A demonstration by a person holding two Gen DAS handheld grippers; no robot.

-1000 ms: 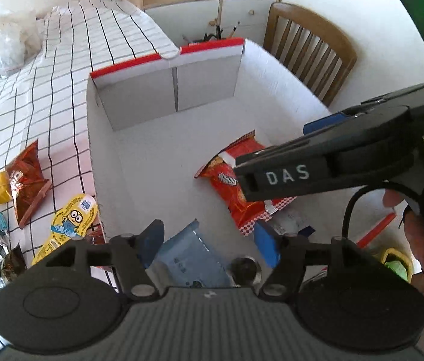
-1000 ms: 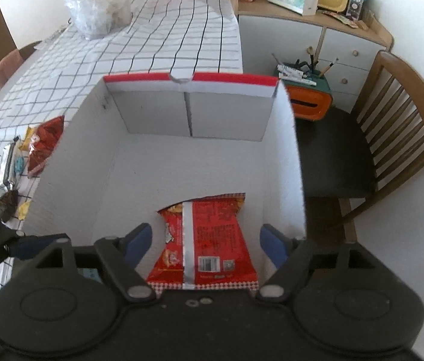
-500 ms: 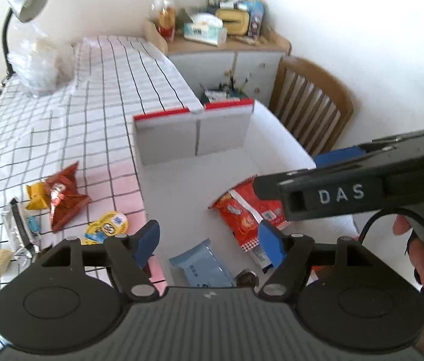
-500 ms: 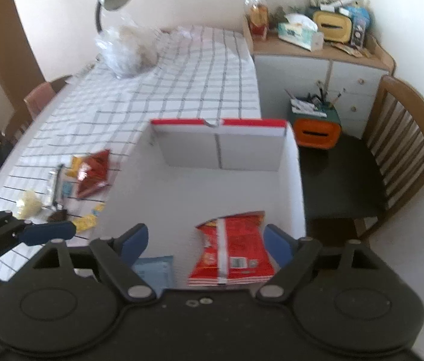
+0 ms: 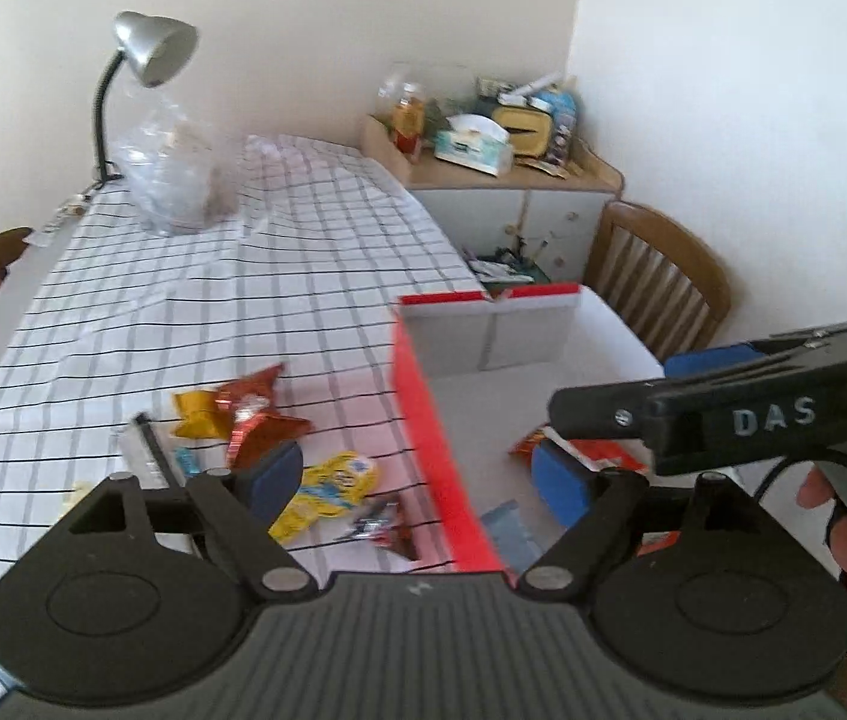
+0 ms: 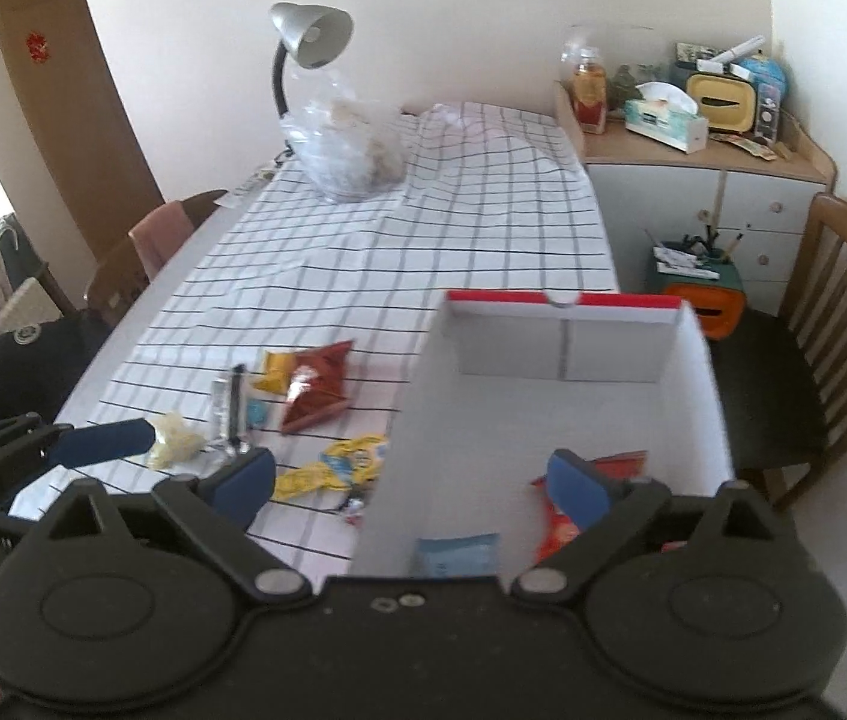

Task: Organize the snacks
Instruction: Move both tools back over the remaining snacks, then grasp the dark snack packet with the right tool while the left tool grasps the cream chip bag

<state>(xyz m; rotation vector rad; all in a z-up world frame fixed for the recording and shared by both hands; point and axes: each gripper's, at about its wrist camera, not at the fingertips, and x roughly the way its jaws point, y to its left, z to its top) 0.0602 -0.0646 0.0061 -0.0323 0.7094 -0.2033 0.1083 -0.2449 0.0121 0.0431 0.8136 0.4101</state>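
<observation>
Since the earlier frames both grippers are seen drawn up and back from the box (image 6: 693, 324), so that more of the surface (image 6: 363, 252) is taken in. The jaws of the left gripper (image 5: 417, 474) and of the right gripper (image 6: 411, 480) have just been opening; they stand wide apart, with nothing between them.

Inside the box a red packet (image 6: 555, 531) and a pale blue packet (image 6: 453, 555) are seen lying near its front wall. Left of the box, on the surface, a yellow packet (image 6: 333, 468) lies just beside the wall, with a dark red bag (image 6: 315, 387) and a small cluster of wrappers (image 6: 231, 414) beyond it.

The loose packets are thin and crinkled, so a flat one may be slid along the cloth instead of being lifted. The yellow packet lies so near the box that the wall may be struck or the box pushed. With both grippers close together, one may be knocked by the other.
</observation>
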